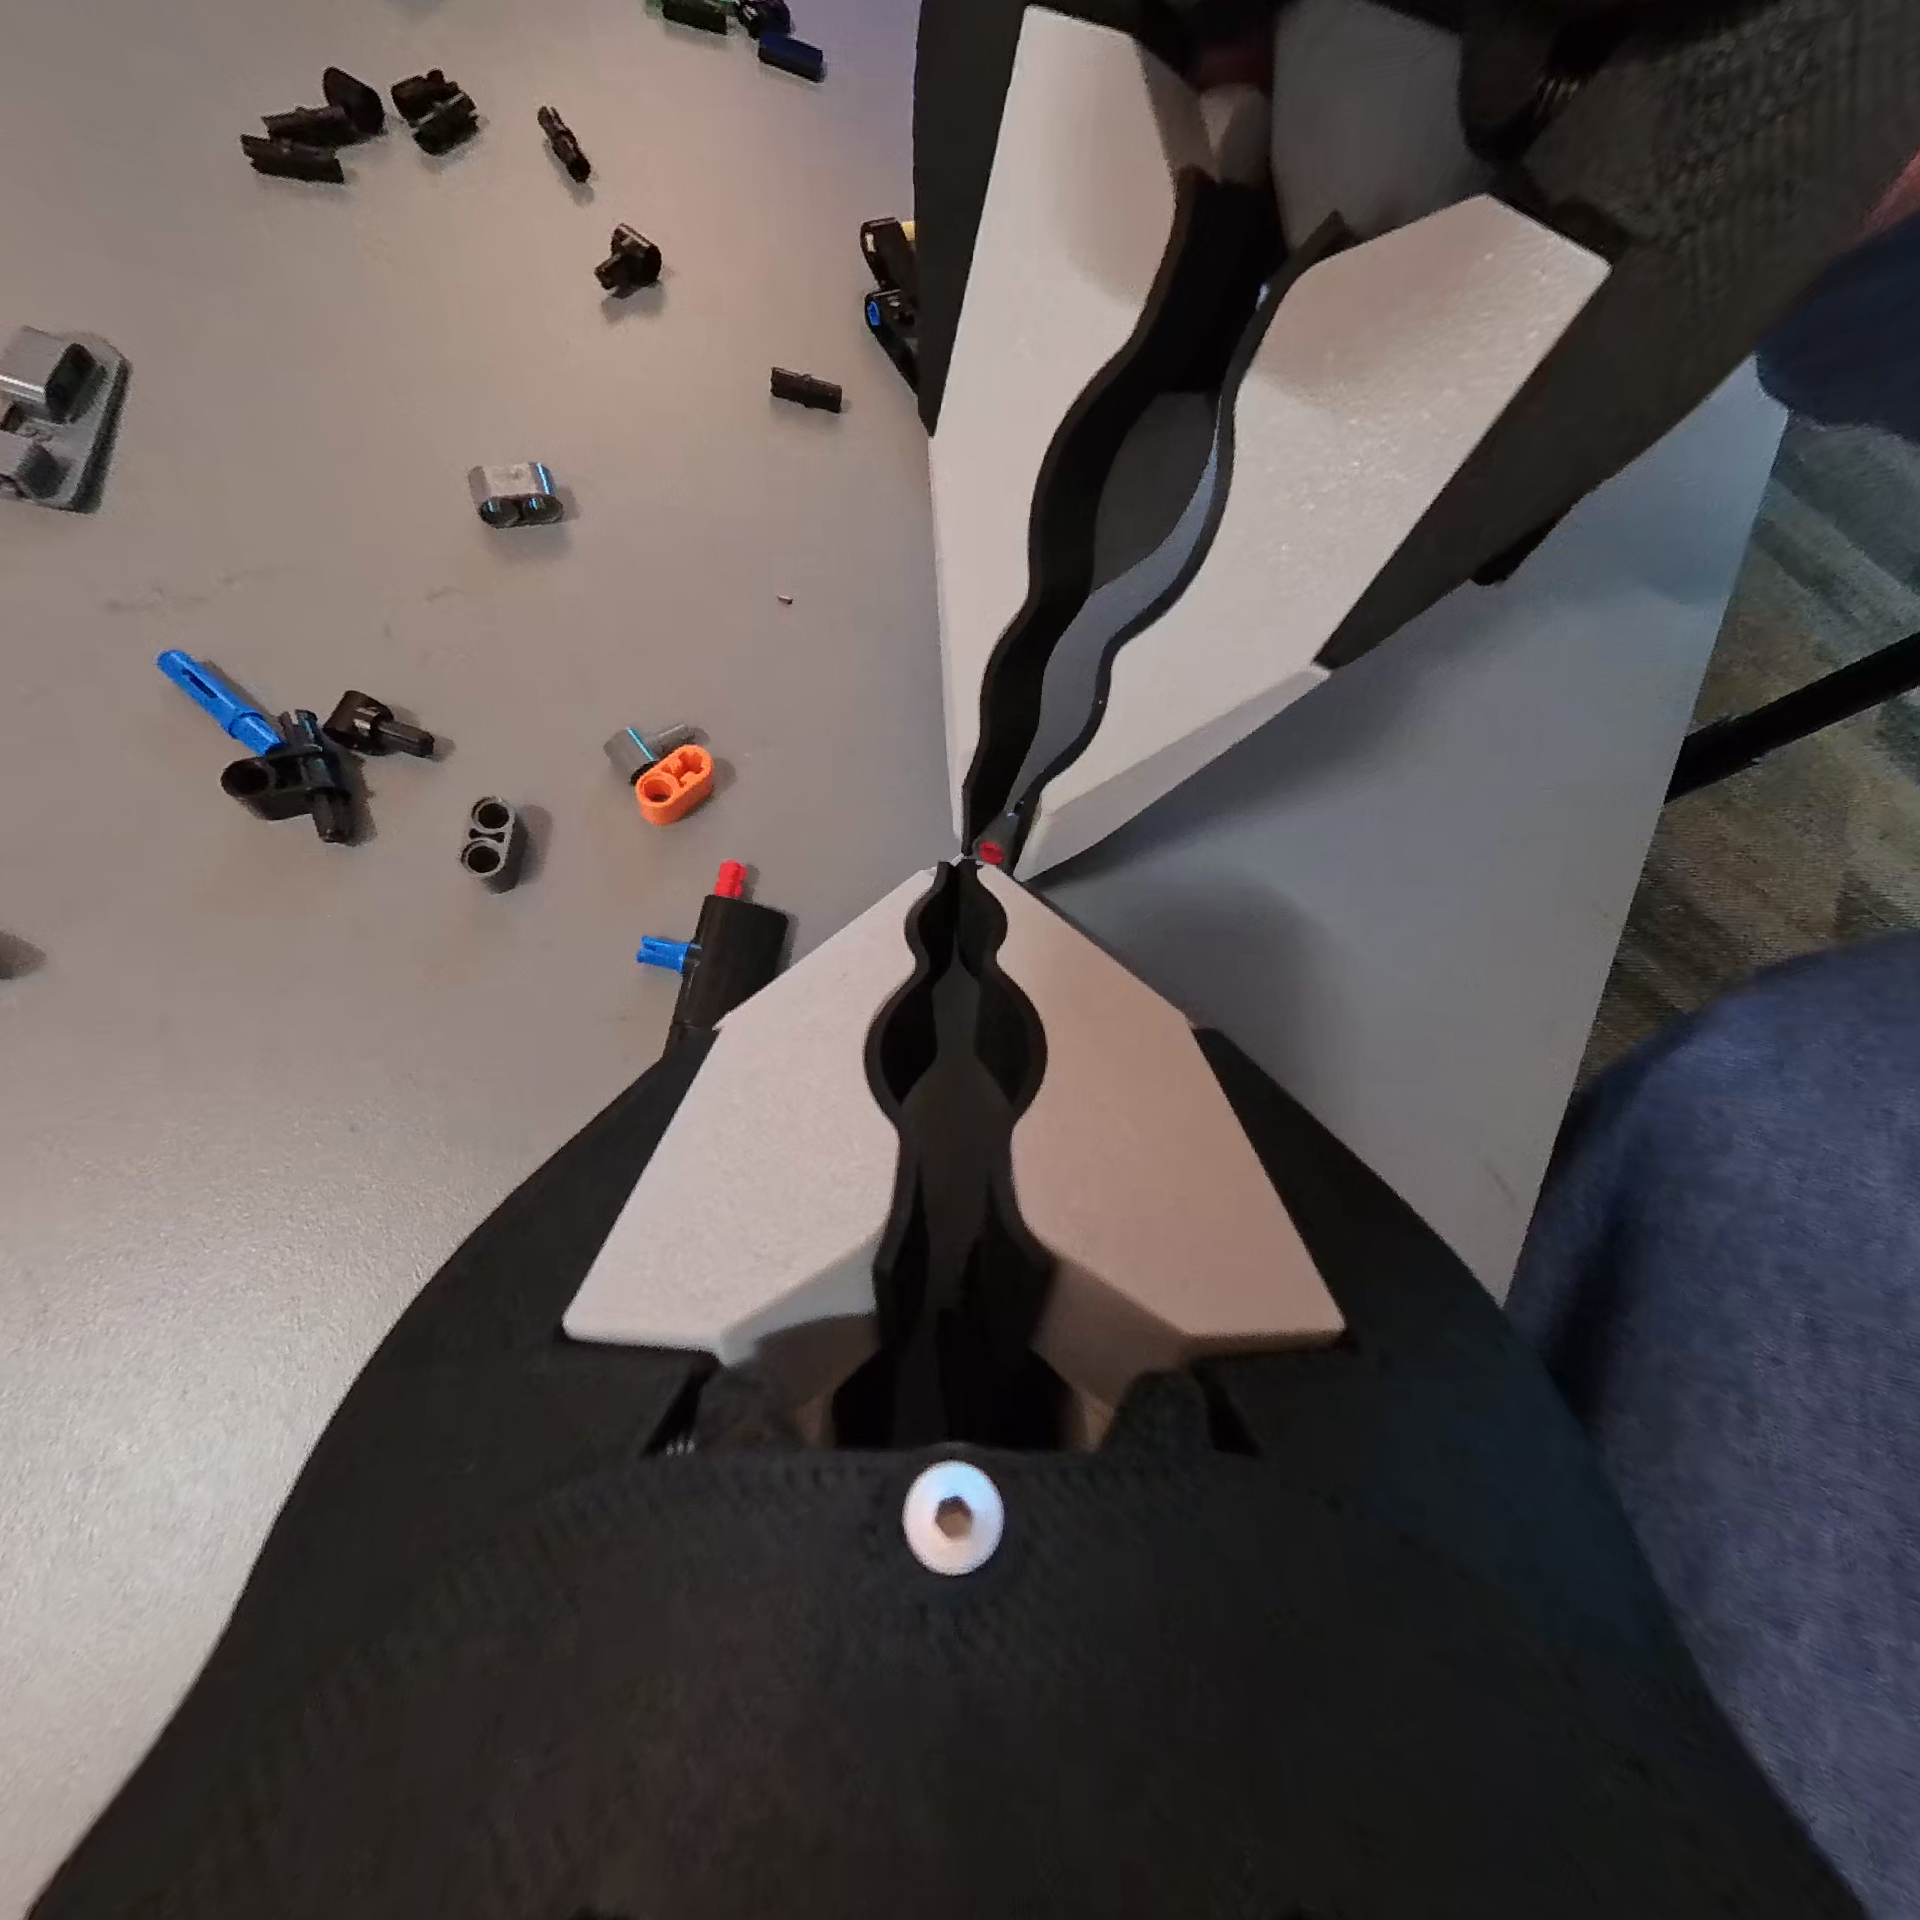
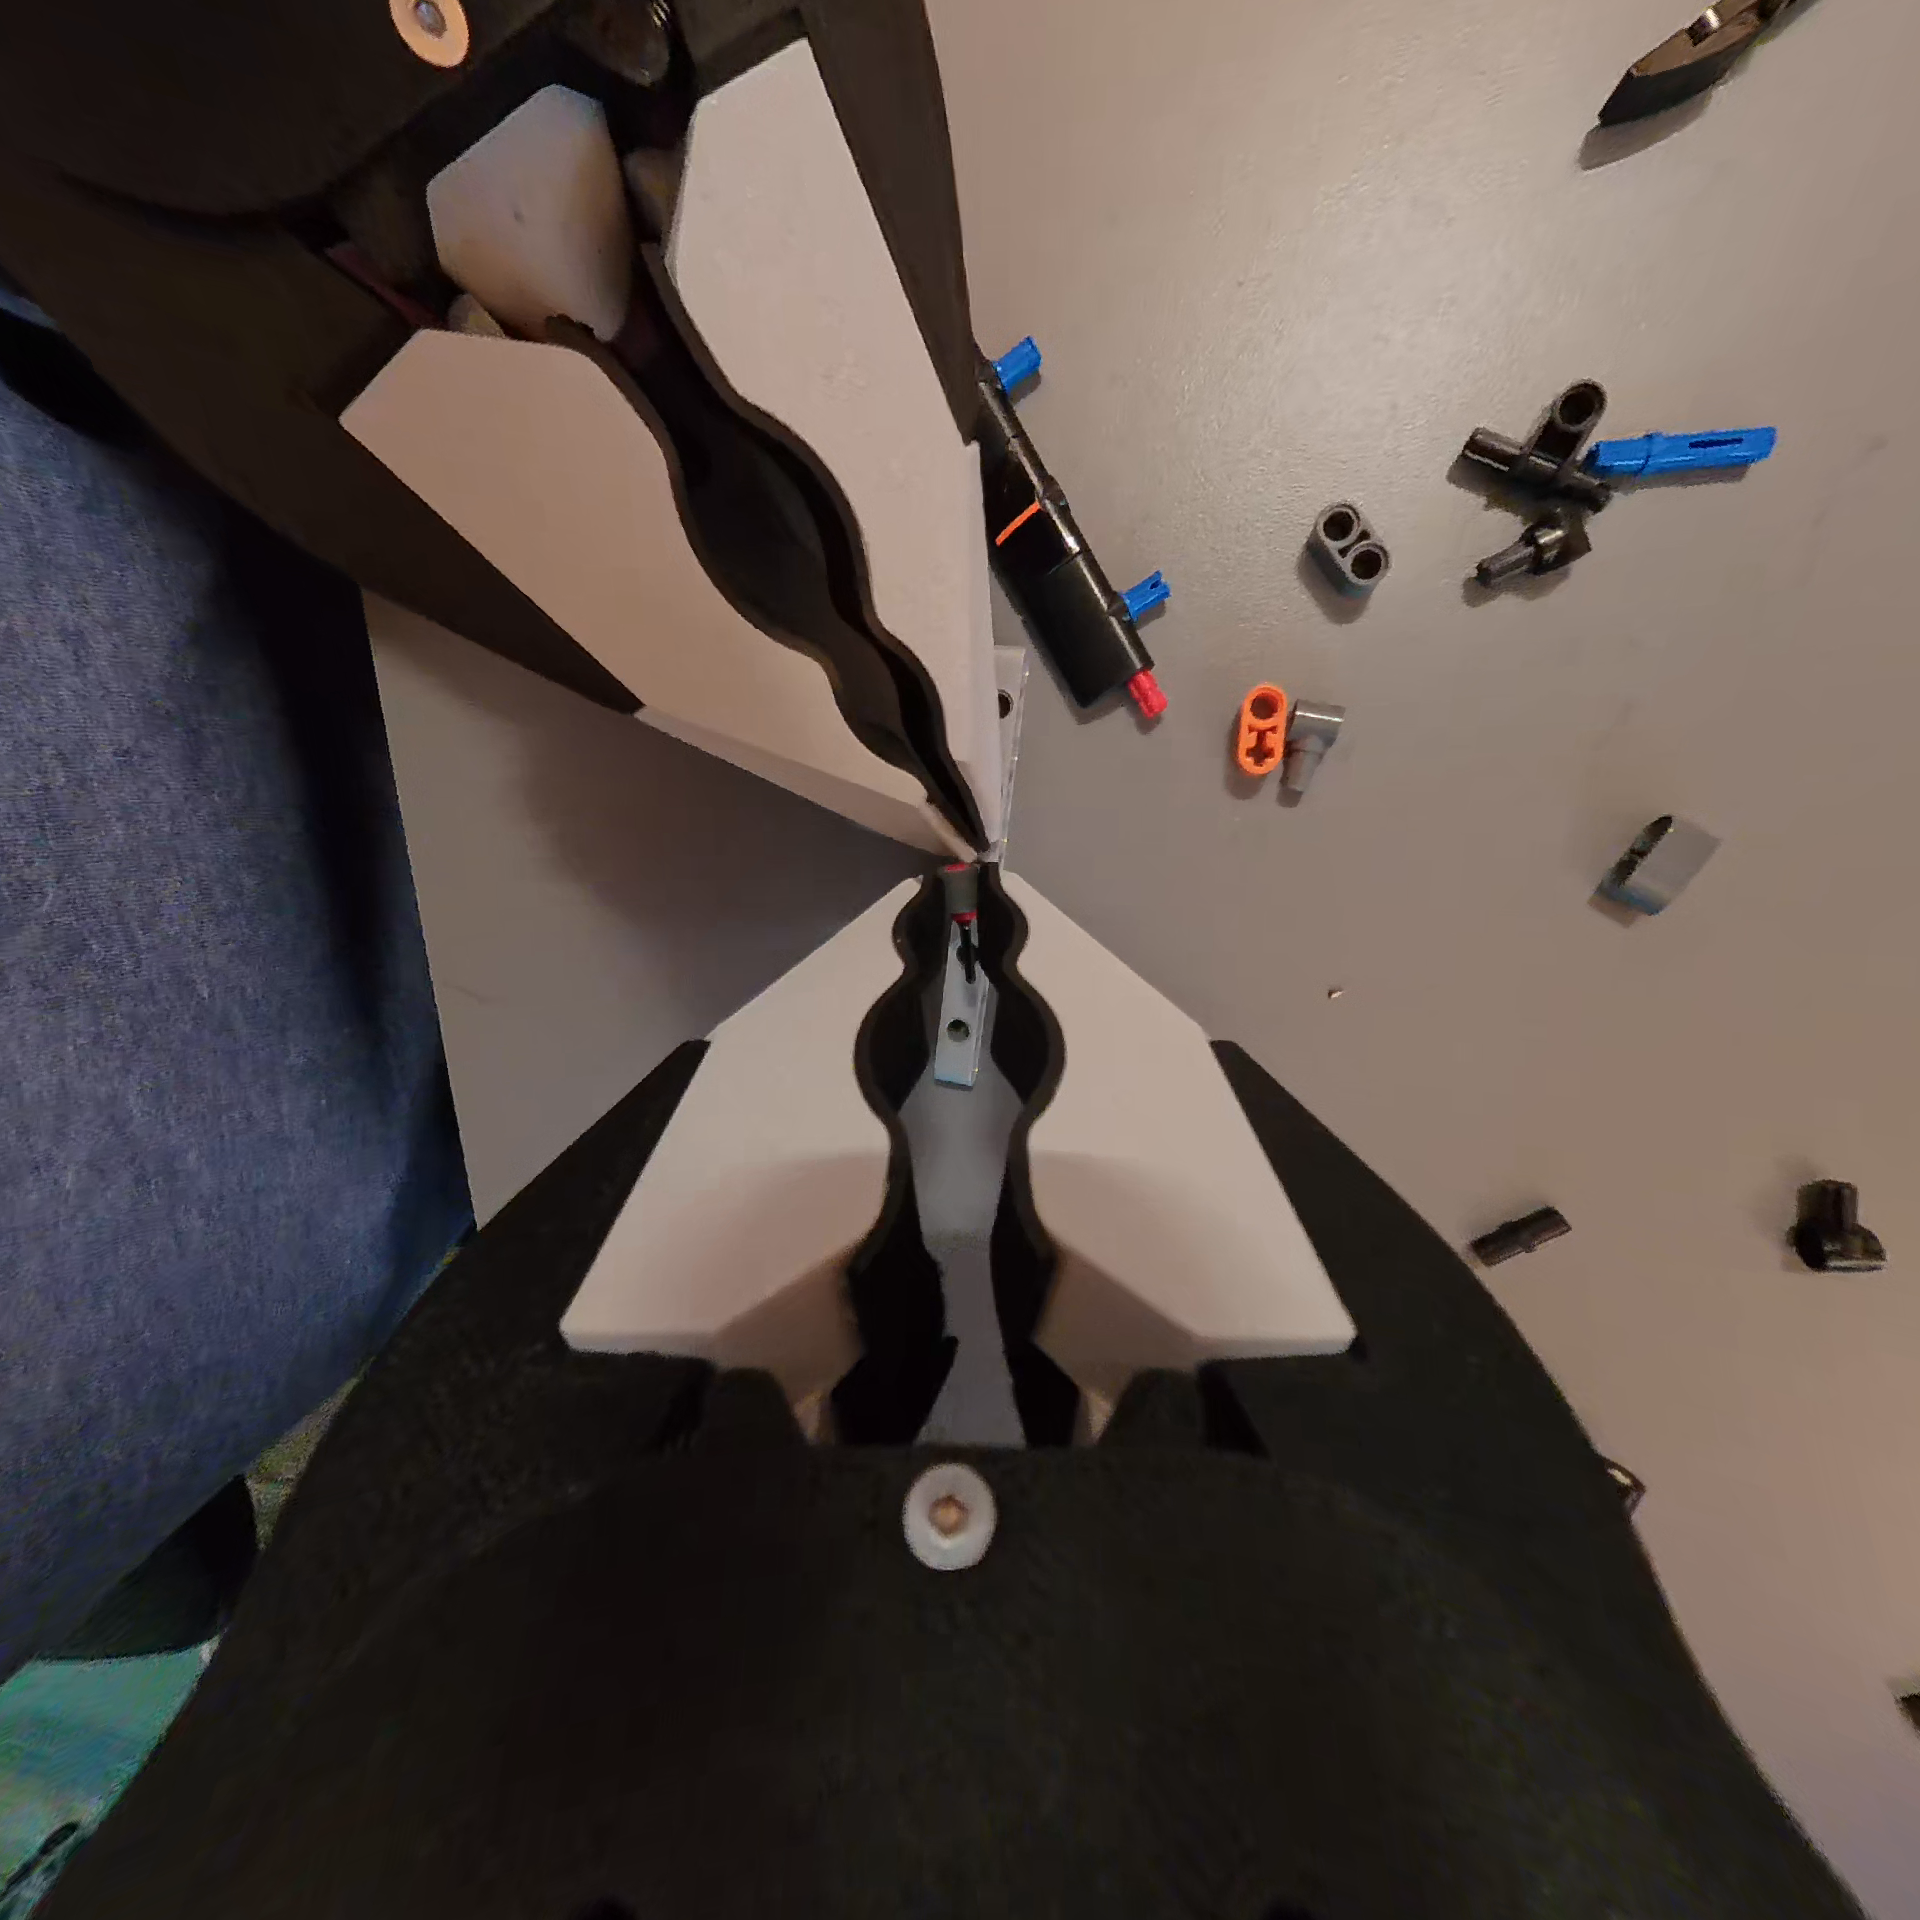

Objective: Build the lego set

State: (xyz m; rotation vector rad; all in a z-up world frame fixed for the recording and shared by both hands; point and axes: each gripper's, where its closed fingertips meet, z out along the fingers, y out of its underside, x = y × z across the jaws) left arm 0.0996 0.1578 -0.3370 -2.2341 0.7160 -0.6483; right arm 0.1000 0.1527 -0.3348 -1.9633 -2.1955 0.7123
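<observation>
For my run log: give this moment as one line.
left gripper: shut | right gripper: shut on red pin | grey beam: at the tips | table: loose parts

Grey table, blue-clothed leg, patterned carpet

Soft dim indoor light, faint shadows, strong fisheye edge distortion.

Right gripper: closed on a red-tipped pin, tip to tip with the left gripper.
Black beam: on the surface, beside the left gripper.
Orange connector: right of the beam.
</observation>
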